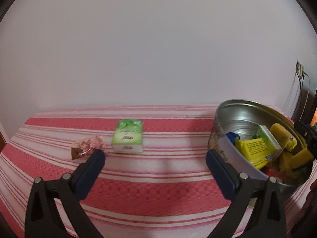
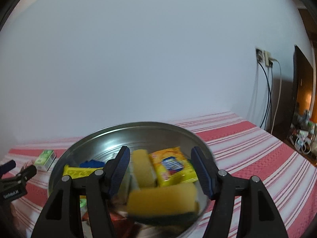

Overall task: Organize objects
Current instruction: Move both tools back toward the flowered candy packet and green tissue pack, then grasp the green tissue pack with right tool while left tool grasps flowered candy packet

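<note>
Left gripper (image 1: 155,155) is being held open, empty, over the bedspread (image 1: 158,194); tissue pack (image 1: 127,136) lying just ahead. Right gripper (image 2: 160,163) is being held open above the tin (image 2: 111,136); sponge (image 2: 162,199) lying inside, unheld.

Left gripper (image 1: 155,155) and right gripper (image 2: 160,165) both gape wide (nothing held).

- Left gripper (image 1: 155,158) hangs spread wide over the striped bedspread (image 1: 158,188), nothing between its fingers (image 1: 93,164).
- Green tissue pack (image 1: 127,135) lies beyond them.
- Pink wrapper (image 1: 87,146) just past the left finger.
- Metal tin (image 1: 237,115), full, behind the right finger.
</note>
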`<state>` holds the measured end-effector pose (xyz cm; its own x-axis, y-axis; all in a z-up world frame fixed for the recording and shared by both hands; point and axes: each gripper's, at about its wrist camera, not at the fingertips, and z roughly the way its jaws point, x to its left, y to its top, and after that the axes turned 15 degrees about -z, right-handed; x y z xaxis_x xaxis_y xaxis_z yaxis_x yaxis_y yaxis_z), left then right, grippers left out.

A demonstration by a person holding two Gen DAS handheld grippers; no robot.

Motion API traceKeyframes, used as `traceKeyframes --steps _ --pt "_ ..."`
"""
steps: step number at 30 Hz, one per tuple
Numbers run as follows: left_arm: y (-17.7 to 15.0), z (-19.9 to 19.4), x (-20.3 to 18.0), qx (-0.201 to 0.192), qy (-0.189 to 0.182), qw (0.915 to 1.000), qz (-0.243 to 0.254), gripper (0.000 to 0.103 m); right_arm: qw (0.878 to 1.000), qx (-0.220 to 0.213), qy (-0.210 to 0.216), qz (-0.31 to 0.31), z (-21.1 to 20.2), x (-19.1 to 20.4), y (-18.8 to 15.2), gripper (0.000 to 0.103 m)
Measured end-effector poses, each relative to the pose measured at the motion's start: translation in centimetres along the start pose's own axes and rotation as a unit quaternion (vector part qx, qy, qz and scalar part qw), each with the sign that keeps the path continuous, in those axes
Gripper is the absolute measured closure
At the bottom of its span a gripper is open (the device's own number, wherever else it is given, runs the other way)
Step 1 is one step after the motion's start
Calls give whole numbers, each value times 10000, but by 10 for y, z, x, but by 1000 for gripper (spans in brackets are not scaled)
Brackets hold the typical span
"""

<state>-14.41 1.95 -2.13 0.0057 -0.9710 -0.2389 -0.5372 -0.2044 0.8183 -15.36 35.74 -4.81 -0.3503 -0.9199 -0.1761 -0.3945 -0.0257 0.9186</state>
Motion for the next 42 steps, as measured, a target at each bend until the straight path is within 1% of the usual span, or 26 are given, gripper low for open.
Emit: traceKeyframes --steps 3,6,8,12,18,21,25,26,29,30,32,34,36,38,42 --pt "2 3 11 71 96 9999 -21 0 9999 -35 154 46 -4 23 2 37" --pt "4 2 28 104 219 9997 -17 0 9994 -82 285 -170 -4 54 8 37" --pt "8 5 43 140 302 9994 -82 0 9984 -131 455 -293 -4 76 14 37" --pt "15 9 76 258 525 9979 -270 0 9962 -149 767 -381 0 113 22 37" --pt "28 25 126 471 934 9924 -647 0 9908 -145 1149 -698 7 168 33 37" --pt "33 31 145 596 971 9899 -849 0 9878 -38 1336 -804 15 192 38 37" --pt "37 42 162 782 1028 9862 -1037 0 9821 251 1578 -994 35 222 44 37" --pt "38 45 165 832 1032 9855 -1063 0 9796 364 1655 -1078 41 236 45 37" --pt "40 52 175 944 1042 9840 -1098 0 9732 668 1873 -1158 64 255 48 37" --pt "41 54 176 978 1023 9839 -1088 0 9709 782 1933 -1175 70 261 48 37" --pt "43 60 179 1056 1004 9837 -1050 0 9655 1103 2063 -1142 98 266 50 37" --pt "43 65 182 1139 979 9832 -1037 0 9603 1330 2218 -1048 115 272 50 37" --pt "43 69 183 1209 958 9828 -1018 0 9539 1563 2313 -1105 132 283 50 37" --pt "45 72 183 1248 930 9832 -954 0 9468 1744 2404 -1236 144 295 51 37" --pt "47 74 180 1244 872 9855 -761 0 9387 2019 2462 -1324 162 307 50 37"
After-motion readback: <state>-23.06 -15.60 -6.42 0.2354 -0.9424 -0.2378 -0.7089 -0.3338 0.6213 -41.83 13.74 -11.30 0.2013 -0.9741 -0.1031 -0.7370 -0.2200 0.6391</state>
